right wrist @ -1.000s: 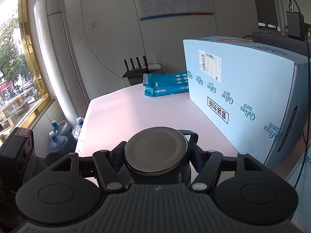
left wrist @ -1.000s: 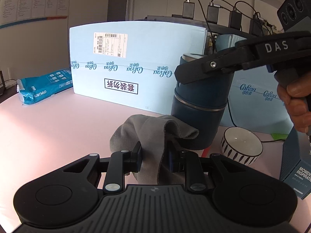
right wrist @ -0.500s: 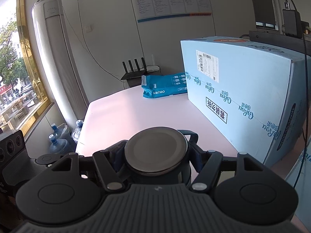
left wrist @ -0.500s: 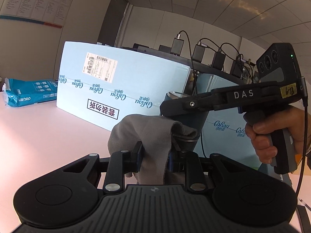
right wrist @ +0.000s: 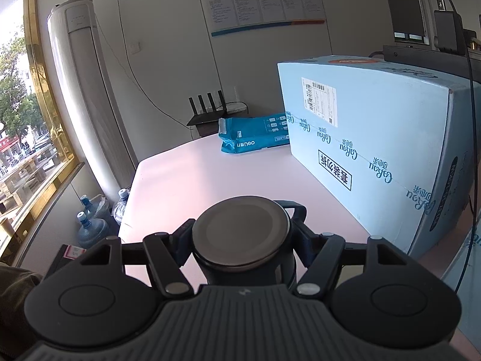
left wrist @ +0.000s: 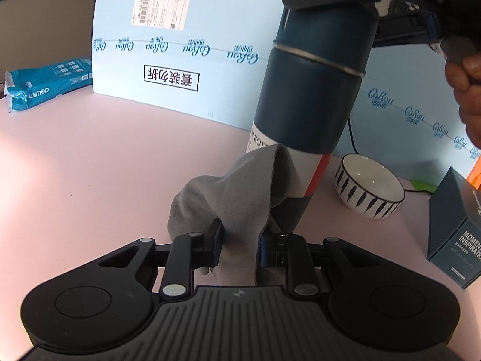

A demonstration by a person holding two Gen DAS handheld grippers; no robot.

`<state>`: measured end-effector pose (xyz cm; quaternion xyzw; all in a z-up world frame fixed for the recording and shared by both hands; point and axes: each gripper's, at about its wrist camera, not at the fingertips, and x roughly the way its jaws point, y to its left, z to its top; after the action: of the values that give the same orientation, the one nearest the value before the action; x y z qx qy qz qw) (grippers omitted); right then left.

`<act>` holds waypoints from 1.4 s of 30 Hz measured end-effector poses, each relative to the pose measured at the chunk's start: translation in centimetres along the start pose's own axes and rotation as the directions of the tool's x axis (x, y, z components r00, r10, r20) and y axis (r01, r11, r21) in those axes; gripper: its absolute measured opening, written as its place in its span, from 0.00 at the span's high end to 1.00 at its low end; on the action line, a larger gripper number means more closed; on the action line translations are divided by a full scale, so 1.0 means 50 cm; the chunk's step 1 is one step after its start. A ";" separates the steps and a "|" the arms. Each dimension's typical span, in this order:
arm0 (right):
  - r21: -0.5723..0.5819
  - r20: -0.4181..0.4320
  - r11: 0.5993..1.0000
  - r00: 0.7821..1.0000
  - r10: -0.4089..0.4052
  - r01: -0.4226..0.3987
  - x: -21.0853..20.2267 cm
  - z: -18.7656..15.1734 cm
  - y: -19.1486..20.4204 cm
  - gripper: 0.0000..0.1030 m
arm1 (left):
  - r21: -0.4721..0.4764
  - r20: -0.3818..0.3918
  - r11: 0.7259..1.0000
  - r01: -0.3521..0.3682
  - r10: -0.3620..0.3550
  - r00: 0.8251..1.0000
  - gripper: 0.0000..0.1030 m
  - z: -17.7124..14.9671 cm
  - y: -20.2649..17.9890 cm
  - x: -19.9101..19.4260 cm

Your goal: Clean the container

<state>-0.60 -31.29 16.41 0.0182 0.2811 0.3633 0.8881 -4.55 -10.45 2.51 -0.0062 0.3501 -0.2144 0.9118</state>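
Left hand-held gripper (left wrist: pixel 239 245): clamped tight on a bunched grey cloth (left wrist: pixel 231 189), now sitting lower against the dark-blue cylindrical insulated bottle (left wrist: pixel 312 90) than half a second ago, when the cloth was bunched up by the bottle's upper part. Cloth's folded tip pressing against the white and red label band near the bottle's lower end. Reading this as a downward wiping stroke along the bottle's side, probably nearing the bottom of its run.

Right hand-held gripper (right wrist: pixel 242 242): clamped around the bottle just under its round grey metal lid (right wrist: pixel 242 236), unchanged from a second ago, holding the bottle steady and tilted, lifted off the pink table (left wrist: pixel 90 156), as far as the left view shows. Part of a person's hand (left wrist: pixel 464 90) showing at the right edge, on the grip.

Beyond the bottle, toward the table's far right side: a white ceramic bowl with a dark leaf pattern (left wrist: pixel 368 191), apart from the bottle, and a dark-blue printed carton (left wrist: pixel 457 234) near the right edge. Along the far edge: a large pale-blue cardboard box (left wrist: pixel 186 45), with a teal paper pack (left wrist: pixel 45 84) near the far left corner.

Likely remaining: turning the bottle to reach unwiped sides.
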 end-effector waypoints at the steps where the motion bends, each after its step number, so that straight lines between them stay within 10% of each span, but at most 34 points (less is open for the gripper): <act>1: 0.000 0.001 1.000 1.000 0.000 0.000 0.000 0.000 0.000 0.32 | 0.009 -0.024 1.000 -0.007 0.007 1.000 0.81 -0.004 -0.002 0.006; 6: 0.002 0.001 1.000 1.000 -0.003 0.003 0.000 0.001 0.002 0.32 | 0.036 -0.046 0.999 0.005 -0.004 0.999 0.81 -0.007 -0.011 0.002; 25: 0.024 0.004 1.000 1.000 -0.017 0.016 -0.002 0.002 -0.001 0.32 | 0.061 0.278 0.987 0.149 -0.160 0.947 0.81 0.053 -0.067 -0.173; 42: 0.044 0.011 0.999 1.000 -0.018 0.017 -0.002 0.001 -0.011 0.32 | 0.062 0.010 0.995 0.076 -0.077 0.997 0.81 0.007 -0.059 -0.016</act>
<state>-0.28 -31.72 16.38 0.0373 0.2840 0.3492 0.8922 -6.01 -12.86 3.76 0.0071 0.3371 -0.2598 0.9049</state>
